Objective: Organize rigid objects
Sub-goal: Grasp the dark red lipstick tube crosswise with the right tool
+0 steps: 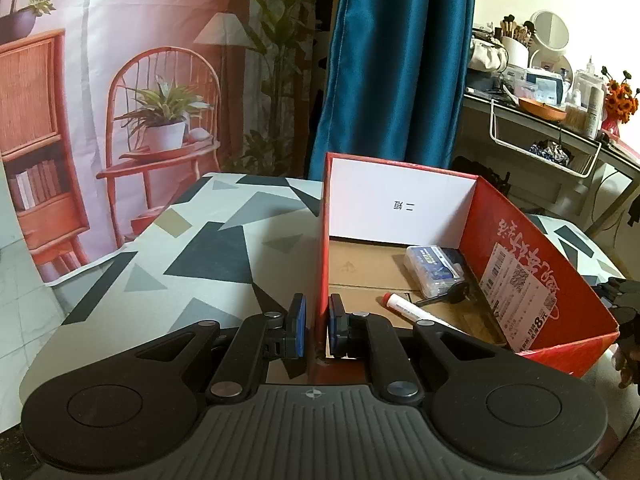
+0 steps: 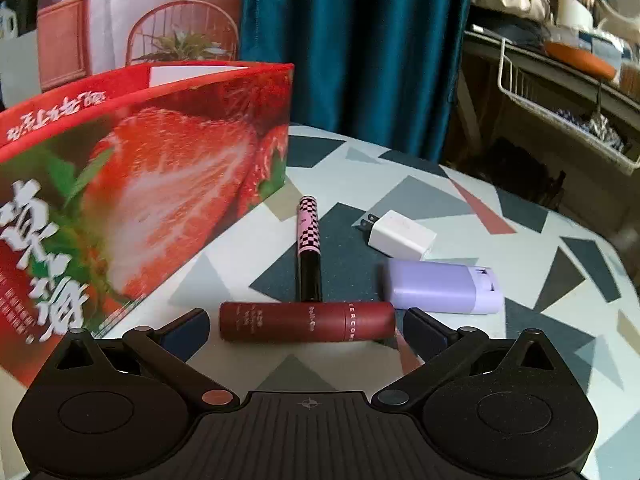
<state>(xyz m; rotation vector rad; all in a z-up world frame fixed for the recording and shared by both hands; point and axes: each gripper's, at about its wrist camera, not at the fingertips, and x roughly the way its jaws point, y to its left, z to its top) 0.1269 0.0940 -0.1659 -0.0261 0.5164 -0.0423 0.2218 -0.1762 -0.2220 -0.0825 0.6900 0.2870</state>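
- Red strawberry box (image 1: 520,280) standing on the patterned surface (image 1: 168,256), near-left wall pinched between the clenched jaws of the left gripper (image 1: 318,322); thin cardboard likely to buckle or slide out under any pull, tipping the marker (image 1: 416,312), clear case (image 1: 432,268) and dark key-like piece (image 1: 448,294) lying inside.
- Same box (image 2: 132,184) close on the left in the right view; risk of clipping its wall on the lift toward the opening.
- Right gripper (image 2: 306,330) released, jaws wide, flanking the dark red tube (image 2: 306,320) lying crosswise on the surface (image 2: 520,360); round body apt to roll or squirt away if closed off-centre.
- Lilac case (image 2: 444,286) just beyond the tube's right end; likely nudged by the right jaw.
- White charger (image 2: 400,234) farther right, well clear.
- Checkered pen (image 2: 309,248) seemingly touching the tube's far side; liable to get dragged along.
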